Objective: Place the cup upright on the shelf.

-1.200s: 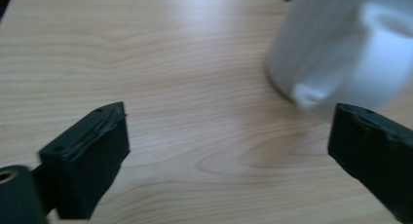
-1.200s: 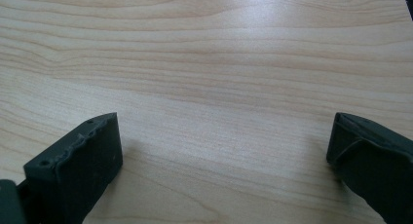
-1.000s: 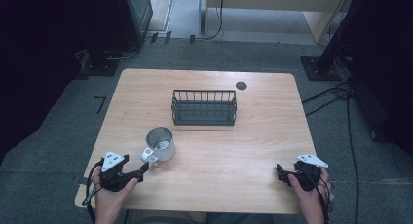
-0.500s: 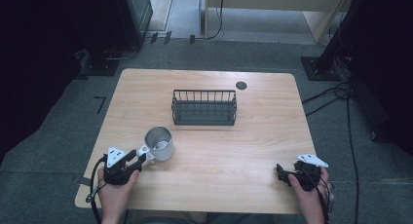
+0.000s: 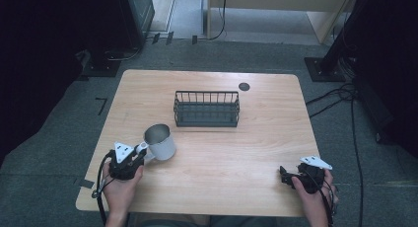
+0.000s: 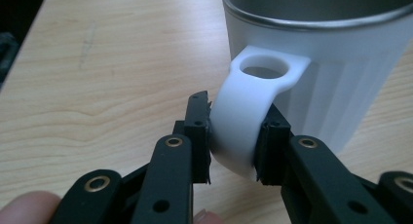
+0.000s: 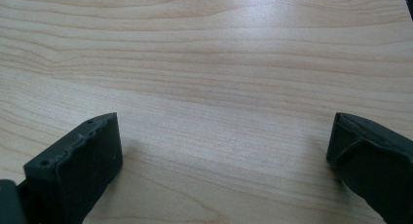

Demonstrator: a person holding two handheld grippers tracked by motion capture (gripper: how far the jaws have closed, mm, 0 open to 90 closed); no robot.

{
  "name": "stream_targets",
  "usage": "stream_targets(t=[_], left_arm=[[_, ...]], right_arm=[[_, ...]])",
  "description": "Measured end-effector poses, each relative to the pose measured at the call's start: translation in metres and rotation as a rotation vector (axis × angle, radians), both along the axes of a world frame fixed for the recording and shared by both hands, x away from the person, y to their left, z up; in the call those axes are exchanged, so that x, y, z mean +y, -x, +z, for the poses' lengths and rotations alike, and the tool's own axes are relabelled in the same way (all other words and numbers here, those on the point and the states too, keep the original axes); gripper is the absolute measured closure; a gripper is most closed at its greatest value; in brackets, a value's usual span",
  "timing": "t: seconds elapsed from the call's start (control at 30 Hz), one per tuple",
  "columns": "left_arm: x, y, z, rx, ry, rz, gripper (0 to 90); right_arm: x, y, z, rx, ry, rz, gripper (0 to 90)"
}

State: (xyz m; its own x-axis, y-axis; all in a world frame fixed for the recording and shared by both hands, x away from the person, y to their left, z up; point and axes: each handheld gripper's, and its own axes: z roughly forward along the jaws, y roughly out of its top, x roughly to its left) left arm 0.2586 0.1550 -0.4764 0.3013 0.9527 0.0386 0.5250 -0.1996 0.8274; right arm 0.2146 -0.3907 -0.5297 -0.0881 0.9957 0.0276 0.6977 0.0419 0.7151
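Left gripper (image 6: 234, 136) just closing on my white mug's handle (image 6: 243, 112) – pads pressing it; right gripper (image 7: 224, 156) wide open over bare table (image 7: 204, 63)

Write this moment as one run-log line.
left gripper: jaws just closed on mug handle | right gripper: open, above table | basket: untouched

A pale wooden table (image 5: 256, 153) carries a white cup (image 5: 160, 142) near its front left and a black wire basket (image 5: 207, 109) mid-table
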Motion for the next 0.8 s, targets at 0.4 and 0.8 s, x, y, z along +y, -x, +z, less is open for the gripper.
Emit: stream_targets(t=[0.4,0.8], left_arm=[[-0.014,-0.002,0.01,-0.095,-0.057,-0.079,75.2],[-0.007,0.005,0.001,-0.048,0.002,-0.102,70.3]], right_arm=[[0.0,0.0,0.0,0.0,0.0,0.0,0.0],[0.0,0.0,0.0,0.0,0.0,0.0,0.0]])
